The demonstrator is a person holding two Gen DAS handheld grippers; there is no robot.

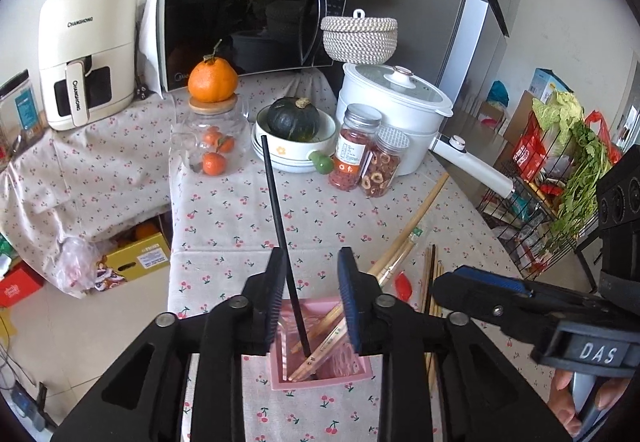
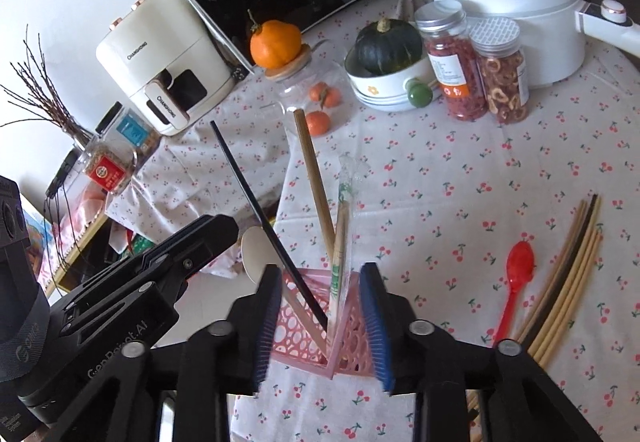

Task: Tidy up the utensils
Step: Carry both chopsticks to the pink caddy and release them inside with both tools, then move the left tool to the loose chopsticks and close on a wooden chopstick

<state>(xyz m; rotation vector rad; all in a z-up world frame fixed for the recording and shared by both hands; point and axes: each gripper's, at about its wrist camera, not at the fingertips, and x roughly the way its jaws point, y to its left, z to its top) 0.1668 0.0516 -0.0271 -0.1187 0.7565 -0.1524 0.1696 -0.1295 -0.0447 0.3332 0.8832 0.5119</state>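
A pink perforated utensil holder (image 1: 320,376) (image 2: 296,322) stands near the front of the cherry-print tablecloth. A black chopstick (image 1: 280,218) (image 2: 256,198), a brown bamboo chopstick (image 2: 314,178) and a plastic-wrapped pair (image 2: 340,242) stand in it. My left gripper (image 1: 312,258) is open above the holder; the black chopstick rises between its fingers, close to the left one. My right gripper (image 2: 322,270) is open too, its fingers either side of the holder's top, pressing nothing. A red spoon (image 2: 518,274) (image 1: 402,286) and several loose chopsticks (image 2: 568,266) (image 1: 430,282) lie to the right.
At the back stand a microwave (image 1: 248,26), a white pot (image 1: 392,110), two spice jars (image 1: 366,154), a bowl holding a green squash (image 1: 294,134) and a glass jar of oranges (image 1: 212,138). Long wooden sticks (image 1: 412,226) lie right of the holder. The table edge drops on the left.
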